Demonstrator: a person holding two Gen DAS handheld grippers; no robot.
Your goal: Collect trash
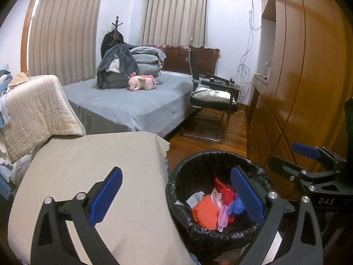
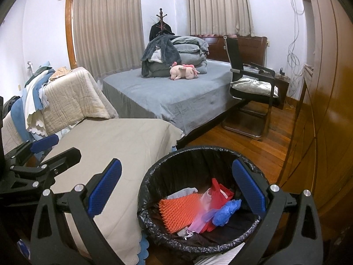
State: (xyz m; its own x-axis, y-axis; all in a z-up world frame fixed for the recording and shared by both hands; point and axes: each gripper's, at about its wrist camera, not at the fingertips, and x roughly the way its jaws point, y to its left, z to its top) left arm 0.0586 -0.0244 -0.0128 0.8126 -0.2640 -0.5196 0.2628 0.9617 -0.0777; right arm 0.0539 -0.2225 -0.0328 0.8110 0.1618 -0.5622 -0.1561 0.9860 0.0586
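Note:
A round bin with a black liner (image 1: 176, 183) (image 2: 152, 176) stands on the wooden floor beside a beige-covered surface. Inside lie an orange spiky sheet (image 1: 204, 213) (image 2: 178, 209), red plastic (image 1: 224, 190) (image 2: 217, 193), a blue crumpled glove (image 2: 227, 209), pink film and white paper. My left gripper (image 1: 176, 192) is open and empty, over the bin's left rim. My right gripper (image 2: 176, 185) is open and empty above the bin. The right gripper also shows at the right of the left wrist view (image 1: 308, 152); the left one at the left of the right wrist view (image 2: 44, 145).
The beige-covered surface (image 1: 99, 165) (image 2: 123, 141) is left of the bin. Behind are a grey bed (image 1: 132, 101) with folded bedding and a pink plush toy (image 1: 142, 82), a black chair (image 1: 211, 97), and a wooden wardrobe (image 1: 297, 66) at the right.

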